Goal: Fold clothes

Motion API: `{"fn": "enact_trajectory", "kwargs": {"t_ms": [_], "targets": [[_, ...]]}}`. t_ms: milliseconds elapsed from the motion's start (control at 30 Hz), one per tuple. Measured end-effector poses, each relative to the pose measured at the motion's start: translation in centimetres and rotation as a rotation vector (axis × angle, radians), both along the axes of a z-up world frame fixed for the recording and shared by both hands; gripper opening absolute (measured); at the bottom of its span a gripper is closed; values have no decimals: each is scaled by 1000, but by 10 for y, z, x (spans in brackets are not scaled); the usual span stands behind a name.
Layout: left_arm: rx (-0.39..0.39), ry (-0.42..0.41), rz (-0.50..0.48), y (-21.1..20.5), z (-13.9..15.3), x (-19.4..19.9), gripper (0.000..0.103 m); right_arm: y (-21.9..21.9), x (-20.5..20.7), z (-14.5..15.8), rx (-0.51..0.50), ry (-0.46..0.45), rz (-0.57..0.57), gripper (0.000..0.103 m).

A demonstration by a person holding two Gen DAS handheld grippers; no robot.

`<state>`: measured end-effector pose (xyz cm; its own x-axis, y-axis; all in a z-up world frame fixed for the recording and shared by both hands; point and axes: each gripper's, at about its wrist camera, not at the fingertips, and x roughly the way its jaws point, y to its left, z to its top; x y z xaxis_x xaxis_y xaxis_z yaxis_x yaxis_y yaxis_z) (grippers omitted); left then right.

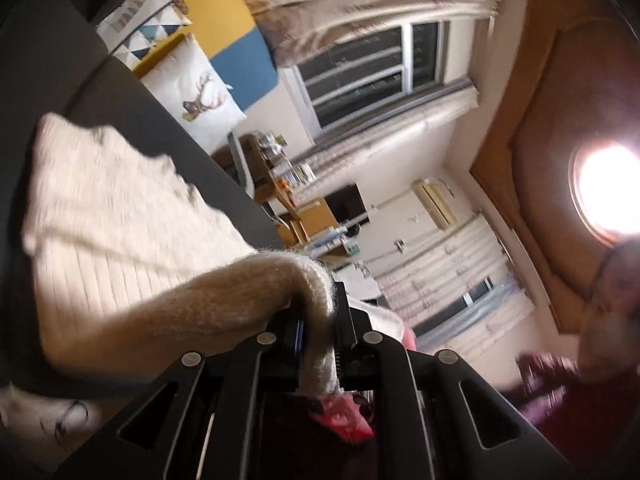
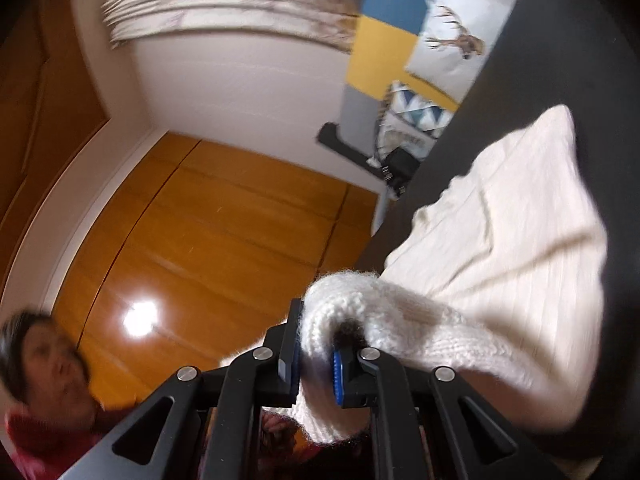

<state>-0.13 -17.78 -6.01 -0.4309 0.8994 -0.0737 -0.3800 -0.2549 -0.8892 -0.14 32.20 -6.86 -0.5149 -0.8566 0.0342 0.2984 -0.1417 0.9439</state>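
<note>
The left claw (image 1: 320, 332) was clamped on a thick knitted edge of the cream sweater (image 1: 120, 216). The right claw (image 2: 316, 360) pinched another edge the same way. Beyond both claws, the sweater's body draped onto the dark bed (image 1: 132, 96).

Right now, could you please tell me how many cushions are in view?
2: a deer-print cushion leaning at the dark surface's far end, and a triangle-patterned cushion right beside it. Others may be hidden.
</note>
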Motion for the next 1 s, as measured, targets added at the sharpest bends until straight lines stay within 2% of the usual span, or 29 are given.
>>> {"fn": "enact_trajectory", "kwargs": {"t_ms": [100,300,500,567,600,667,700,767,833,933,1000], "targets": [[-4,-76,64,-3,-22,-47,12,9,-52,-19,7,-104,-49,10],[19,-260,136,-8,-65,-110,12,23,-115,-65,-43,-328,-117,10],[40,-364,134,-7,-78,-139,12,17,-149,-70,-22,-437,-97,11],[87,-428,133,-10,-86,-150,16,23,-154,-74,-46,-491,-133,17],[117,-470,148,-14,-92,-155,20,27,-157,-81,-70,-525,-157,25],[208,-540,227,-27,-106,-160,30,36,-166,-96,-125,-587,-230,25],[265,-554,279,-35,-111,-161,32,39,-169,-103,-165,-607,-264,24],[315,-551,348,-46,-114,-161,41,43,-176,-112,-234,-627,-298,24],[284,-541,361,-47,-110,-165,42,42,-185,-113,-228,-607,-288,24],[171,-510,339,-43,-96,-169,42,42,-188,-102,-147,-552,-249,25],[92,-464,350,-41,-84,-165,42,45,-183,-88,-69,-505,-268,28]]}}
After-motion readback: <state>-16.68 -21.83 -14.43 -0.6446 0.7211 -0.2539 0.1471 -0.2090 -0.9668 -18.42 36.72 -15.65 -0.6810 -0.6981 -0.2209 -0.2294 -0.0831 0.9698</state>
